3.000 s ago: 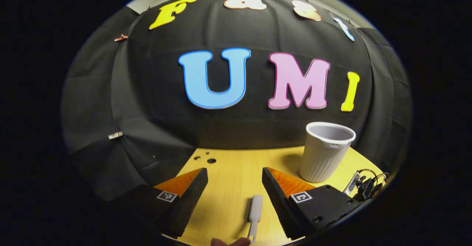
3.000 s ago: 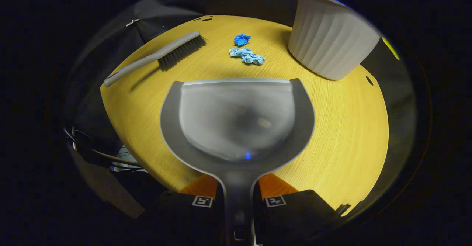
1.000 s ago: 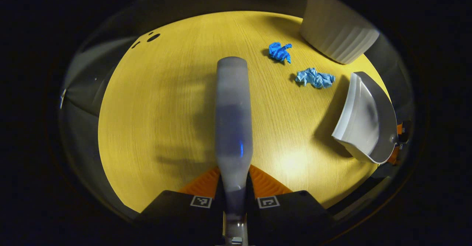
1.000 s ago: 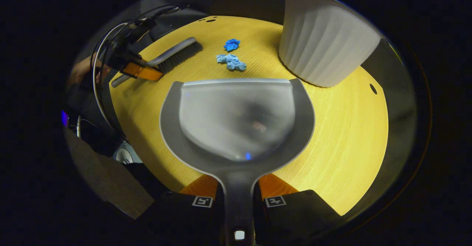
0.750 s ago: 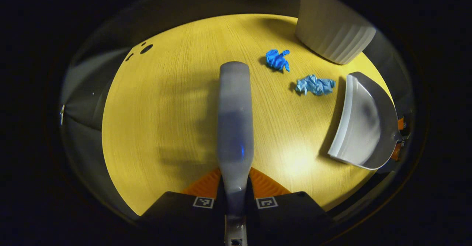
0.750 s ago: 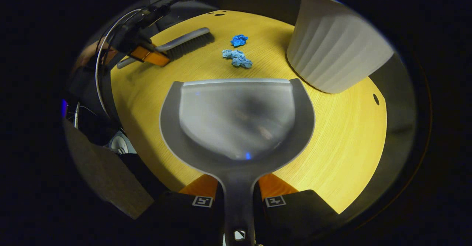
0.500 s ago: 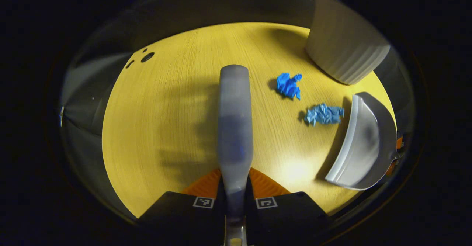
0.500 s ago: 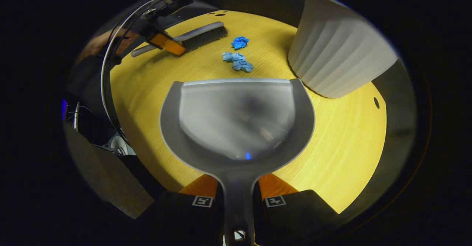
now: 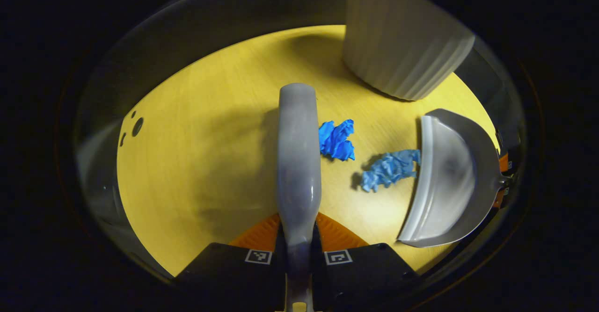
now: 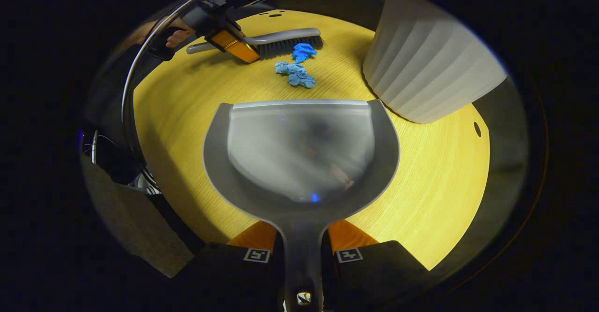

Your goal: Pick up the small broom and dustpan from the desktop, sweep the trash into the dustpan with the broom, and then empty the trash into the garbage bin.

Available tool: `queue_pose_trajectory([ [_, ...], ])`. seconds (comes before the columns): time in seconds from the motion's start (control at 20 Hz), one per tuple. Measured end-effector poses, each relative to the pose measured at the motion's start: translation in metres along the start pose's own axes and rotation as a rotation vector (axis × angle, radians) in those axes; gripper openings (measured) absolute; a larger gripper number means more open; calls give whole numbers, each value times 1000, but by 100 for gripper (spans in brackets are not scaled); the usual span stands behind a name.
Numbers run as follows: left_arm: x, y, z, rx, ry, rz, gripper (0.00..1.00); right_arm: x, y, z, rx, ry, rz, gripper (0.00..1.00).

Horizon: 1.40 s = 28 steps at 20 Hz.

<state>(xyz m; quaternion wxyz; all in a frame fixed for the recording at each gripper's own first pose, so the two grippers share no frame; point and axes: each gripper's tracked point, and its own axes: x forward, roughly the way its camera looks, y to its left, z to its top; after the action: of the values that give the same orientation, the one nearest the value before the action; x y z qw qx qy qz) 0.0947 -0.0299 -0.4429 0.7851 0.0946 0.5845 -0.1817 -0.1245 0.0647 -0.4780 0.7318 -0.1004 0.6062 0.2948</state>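
- While clamped on broom (image 9: pixel 298 162), left gripper (image 9: pixel 297 237) touches bristles to dark-blue wad (image 9: pixel 337 140).
- Right gripper (image 10: pixel 302 242): clamped on dustpan (image 10: pixel 302 150) handle; pale-blue wad (image 10: pixel 295 74) at twelve o'clock, bin (image 10: pixel 428 71) at two.

Right tongs (image 10: pixel 302 244) grip the dustpan (image 10: pixel 299 153) (handle clamped) — broom (image 10: pixel 281 40) bristles touch the blue trash (image 10: pixel 303 51) beyond.

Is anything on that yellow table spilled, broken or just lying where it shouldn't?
Only two crumpled blue paper scraps: the darker one touches the grey broom, the paler one lies at the grey dustpan lip. The ribbed white bin stands upright; nothing looks damaged.
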Motion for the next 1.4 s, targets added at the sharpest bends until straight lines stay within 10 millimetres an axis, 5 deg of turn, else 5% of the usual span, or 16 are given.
queue_pose_trajectory([
  [0.35, -13, -70, -14, 91, 34, -182, 26, 2, -3, -1, -8, -18, 0, 36],
  [0.75, -40, -107, -16, 83, 25, -306, 26, 10, -2, -6, 39, -86, 4, 36],
  [0.95, -55, -97, -6, 2, -52, -285, 26, 14, -1, -11, 82, -126, -21, 36],
  [1.15, -67, -62, 8, -103, -146, -222, 25, 1, 8, -12, 136, -140, -59, 36],
  [1.4, -57, -22, -10, -163, -182, -166, 25, -21, 17, -11, 235, -153, -113, 36],
])
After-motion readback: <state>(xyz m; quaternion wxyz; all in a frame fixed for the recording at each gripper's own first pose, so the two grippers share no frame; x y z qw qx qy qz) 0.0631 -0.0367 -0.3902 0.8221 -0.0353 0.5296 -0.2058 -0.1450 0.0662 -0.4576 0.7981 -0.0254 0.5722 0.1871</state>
